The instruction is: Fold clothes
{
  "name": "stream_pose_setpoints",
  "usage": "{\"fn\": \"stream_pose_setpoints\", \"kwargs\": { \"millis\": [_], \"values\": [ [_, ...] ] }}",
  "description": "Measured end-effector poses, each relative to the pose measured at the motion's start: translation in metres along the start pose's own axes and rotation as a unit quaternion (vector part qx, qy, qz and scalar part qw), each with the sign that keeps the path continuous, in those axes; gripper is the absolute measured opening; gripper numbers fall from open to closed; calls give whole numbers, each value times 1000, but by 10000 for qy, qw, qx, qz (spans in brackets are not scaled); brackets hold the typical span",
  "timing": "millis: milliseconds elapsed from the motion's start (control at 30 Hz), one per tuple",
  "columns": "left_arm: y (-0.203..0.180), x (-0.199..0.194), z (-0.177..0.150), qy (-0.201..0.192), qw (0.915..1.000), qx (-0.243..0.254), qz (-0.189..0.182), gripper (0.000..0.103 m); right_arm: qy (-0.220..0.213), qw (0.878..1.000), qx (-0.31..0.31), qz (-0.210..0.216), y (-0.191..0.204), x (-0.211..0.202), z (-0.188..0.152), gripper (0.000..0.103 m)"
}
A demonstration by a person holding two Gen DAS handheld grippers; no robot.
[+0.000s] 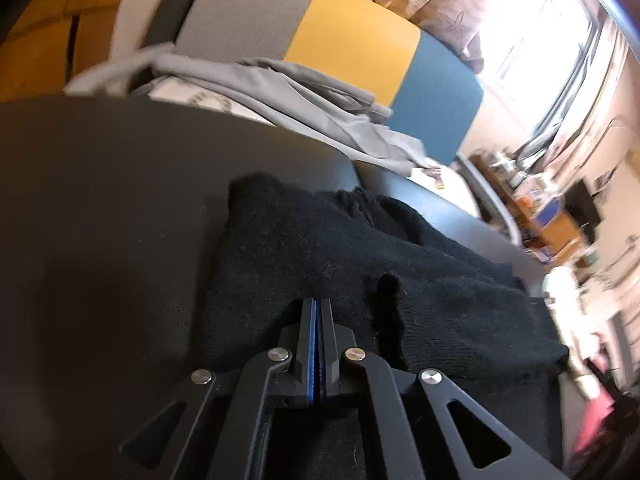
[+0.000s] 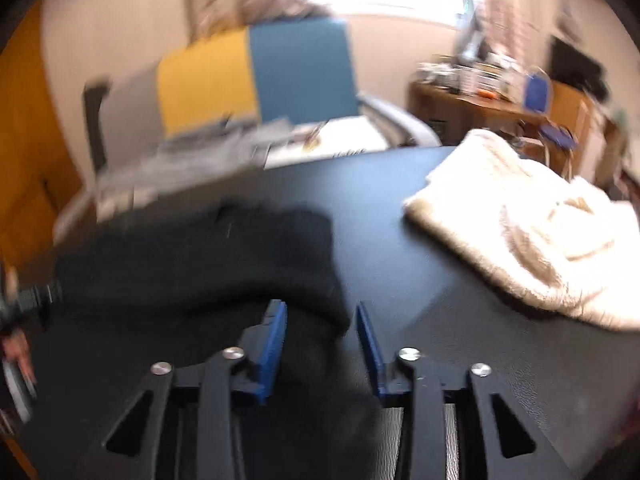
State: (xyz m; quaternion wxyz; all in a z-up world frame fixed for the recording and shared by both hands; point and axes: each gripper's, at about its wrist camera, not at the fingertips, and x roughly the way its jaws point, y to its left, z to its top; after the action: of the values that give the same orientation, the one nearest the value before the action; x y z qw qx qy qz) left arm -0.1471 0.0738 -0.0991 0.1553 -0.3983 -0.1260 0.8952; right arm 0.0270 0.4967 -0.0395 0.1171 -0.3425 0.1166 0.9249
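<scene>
A black knitted garment (image 1: 360, 264) lies on the dark table (image 1: 100, 220). My left gripper (image 1: 319, 304) is shut, its blue pads pressed together at the near edge of the garment; whether cloth is pinched between them I cannot tell. In the right wrist view the same black garment (image 2: 200, 256) lies in front, blurred. My right gripper (image 2: 322, 312) is open, its jaws on either side of the garment's near right corner. A cream fluffy garment (image 2: 528, 232) lies folded on the table (image 2: 460, 360) at the right.
A grey cloth (image 1: 288, 96) is heaped at the table's far edge, before a grey, yellow and blue panel (image 1: 352, 36). A cluttered wooden desk (image 2: 500, 100) stands at the back right. A bright window (image 1: 532, 20) is behind.
</scene>
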Motion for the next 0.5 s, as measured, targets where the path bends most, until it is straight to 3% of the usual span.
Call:
{"fn": "stream_pose_setpoints", "kwargs": {
  "millis": [67,200,300,333,367,433,500],
  "values": [
    [-19,-12,3,-312,9993,106,-185,8,-47,9999,97,78,2,7,11,35],
    [-77,-16,0,-338,9913,1114,-620,12,109,9996,-208,157,19,38,25,34],
    [-104,12,-16,256,9750,2110,-656,13,422,9964,-627,377,41,61,22,33],
    [-105,25,-23,626,9685,2346,-550,13,689,9920,-953,459,51,70,12,33],
    [-100,28,-24,722,9687,2321,-511,16,963,9855,-1287,538,61,78,2,36],
    [-84,22,-18,628,9759,2035,-483,16,794,9779,-1849,570,71,75,-17,37],
    [-63,21,-11,638,9829,1699,-319,11,890,9780,-1751,708,66,73,-15,37]
  ]
}}
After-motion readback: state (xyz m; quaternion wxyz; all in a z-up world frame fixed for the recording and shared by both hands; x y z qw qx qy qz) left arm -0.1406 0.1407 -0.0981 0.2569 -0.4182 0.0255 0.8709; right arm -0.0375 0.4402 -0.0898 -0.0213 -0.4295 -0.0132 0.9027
